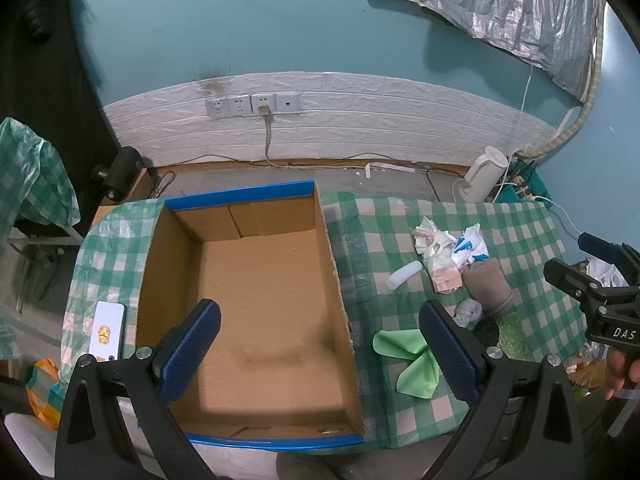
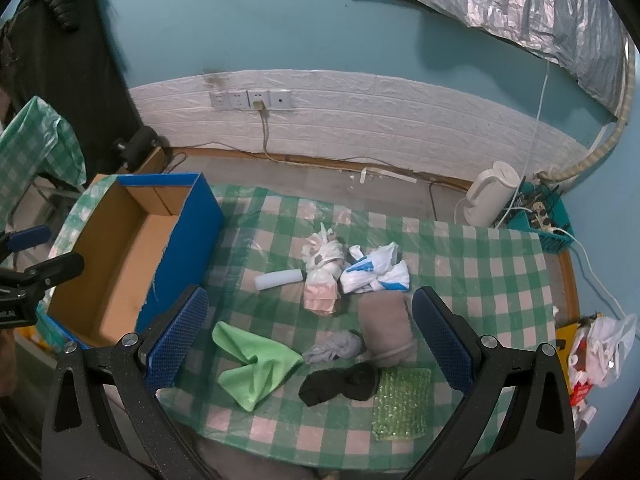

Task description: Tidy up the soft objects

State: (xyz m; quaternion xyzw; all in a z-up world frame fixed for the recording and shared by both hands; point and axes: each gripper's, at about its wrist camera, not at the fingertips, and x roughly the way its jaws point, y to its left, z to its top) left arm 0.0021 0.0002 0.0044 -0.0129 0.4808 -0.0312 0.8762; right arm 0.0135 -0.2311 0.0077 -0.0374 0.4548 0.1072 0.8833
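An empty cardboard box (image 1: pixel 256 300) with blue rims sits on the checked table; it also shows at the left of the right wrist view (image 2: pixel 120 264). My left gripper (image 1: pixel 320 344) is open above the box's near part. My right gripper (image 2: pixel 308 336) is open above a heap of soft things: a green cloth (image 2: pixel 256 368), a black sock (image 2: pixel 340 384), a grey rag (image 2: pixel 334 346), a brown-grey roll (image 2: pixel 386 326), a green sponge pad (image 2: pixel 402 402), a pink cloth (image 2: pixel 320 296), knotted plastic bags (image 2: pixel 376 272) and a white tube (image 2: pixel 278 279).
A white remote (image 1: pixel 107 330) lies left of the box. A white kettle (image 2: pixel 490 198) and a teal basket (image 2: pixel 540 220) with cables stand at the far right. A wall with sockets (image 1: pixel 252 105) is behind. A filled plastic bag (image 2: pixel 600 354) hangs off the right edge.
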